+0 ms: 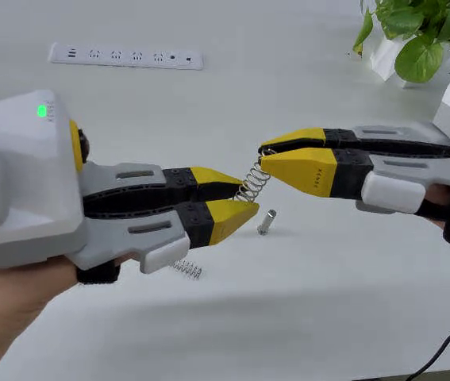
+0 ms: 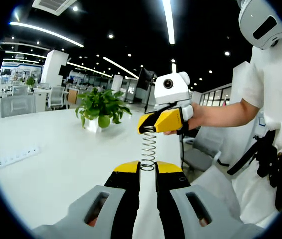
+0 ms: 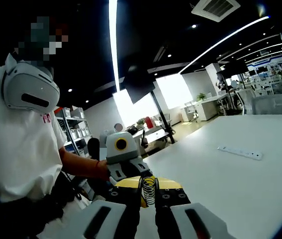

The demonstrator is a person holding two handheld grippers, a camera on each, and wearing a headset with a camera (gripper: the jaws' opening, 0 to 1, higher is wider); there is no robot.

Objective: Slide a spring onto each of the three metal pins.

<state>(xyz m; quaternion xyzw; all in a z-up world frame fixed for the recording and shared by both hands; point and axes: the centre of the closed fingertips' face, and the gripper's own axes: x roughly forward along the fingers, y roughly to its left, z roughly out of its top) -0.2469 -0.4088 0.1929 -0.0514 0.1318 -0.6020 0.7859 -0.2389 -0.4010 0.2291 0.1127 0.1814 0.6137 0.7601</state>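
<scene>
A coiled steel spring (image 1: pixel 252 182) hangs in the air, stretched between the two grippers. My left gripper (image 1: pixel 244 202) comes in from the lower left and is shut on the spring's lower end. My right gripper (image 1: pixel 264 159) reaches in from the right, shut on the upper end. In the left gripper view the spring (image 2: pixel 148 144) rises from my left gripper (image 2: pixel 148 167) to the right gripper (image 2: pixel 153 128). In the right gripper view the spring (image 3: pixel 149 188) sits in my right gripper (image 3: pixel 149 180). One short metal pin (image 1: pixel 267 221) lies on the white table below. I cannot tell whether a pin is inside the spring.
A second spring (image 1: pixel 186 269) lies on the table under the left gripper. A white power strip (image 1: pixel 125 55) lies at the far left. A potted plant (image 1: pixel 415 36) stands at the back right, and a black cable (image 1: pixel 447 341) runs at the lower right.
</scene>
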